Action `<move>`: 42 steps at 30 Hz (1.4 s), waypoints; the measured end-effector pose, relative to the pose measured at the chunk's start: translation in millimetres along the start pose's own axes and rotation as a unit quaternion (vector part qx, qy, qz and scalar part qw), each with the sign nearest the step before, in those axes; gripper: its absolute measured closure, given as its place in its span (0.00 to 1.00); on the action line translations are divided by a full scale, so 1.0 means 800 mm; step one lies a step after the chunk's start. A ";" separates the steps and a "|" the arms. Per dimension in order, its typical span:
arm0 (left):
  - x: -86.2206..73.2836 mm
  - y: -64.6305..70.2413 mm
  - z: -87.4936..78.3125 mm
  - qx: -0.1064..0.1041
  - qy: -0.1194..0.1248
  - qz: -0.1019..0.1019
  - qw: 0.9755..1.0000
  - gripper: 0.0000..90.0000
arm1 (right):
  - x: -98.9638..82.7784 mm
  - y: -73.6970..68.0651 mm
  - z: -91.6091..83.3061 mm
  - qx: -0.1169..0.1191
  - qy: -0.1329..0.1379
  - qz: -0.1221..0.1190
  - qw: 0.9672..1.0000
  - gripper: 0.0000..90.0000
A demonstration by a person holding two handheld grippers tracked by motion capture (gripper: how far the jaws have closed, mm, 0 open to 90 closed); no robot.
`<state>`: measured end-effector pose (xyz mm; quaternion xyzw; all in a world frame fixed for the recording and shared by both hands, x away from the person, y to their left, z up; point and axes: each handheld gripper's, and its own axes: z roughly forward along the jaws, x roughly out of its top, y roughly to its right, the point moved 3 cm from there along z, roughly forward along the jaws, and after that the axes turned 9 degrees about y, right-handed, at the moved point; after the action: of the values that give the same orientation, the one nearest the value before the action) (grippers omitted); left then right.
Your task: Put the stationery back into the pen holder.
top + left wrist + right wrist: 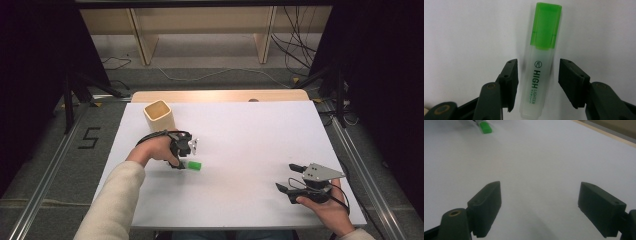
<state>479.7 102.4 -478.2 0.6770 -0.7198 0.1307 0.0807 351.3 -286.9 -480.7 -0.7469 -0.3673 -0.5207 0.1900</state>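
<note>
A highlighter (192,165) with a clear body and a green cap lies flat on the white tabletop (250,130), left of centre. My left gripper (181,164) reaches down over it. In the left gripper view the highlighter (537,82) lies lengthwise between the two black jaws of the left gripper (537,72), its cap pointing away. The left jaw is almost against the barrel and a narrow gap shows at the right jaw, so the pads do not press on it. My right gripper (284,176) rests open near the front right corner, with nothing between the jaws of the right gripper (539,202). The green cap (485,127) shows far off.
A tall beige cup (159,116) stands upright at the back left of the tabletop, just behind the left hand. A wooden strip (220,95) runs along the far edge. Metal rails and cables lie on the floor around the table.
</note>
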 end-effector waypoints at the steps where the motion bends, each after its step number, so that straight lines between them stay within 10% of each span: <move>1: 0.000 0.000 0.001 -0.004 -0.001 0.000 1.000 0.57 | 0.000 0.000 0.000 -0.001 0.000 0.000 1.000 0.22; 42: 0.001 -0.006 0.010 -0.027 -0.023 0.022 0.999 0.73 | 0.000 0.000 -0.001 0.000 0.000 -0.001 1.000 0.22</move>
<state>484.6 99.3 -485.4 0.6614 -0.7394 0.0973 0.0798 350.9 -287.0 -480.4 -0.7464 -0.3682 -0.5211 0.1892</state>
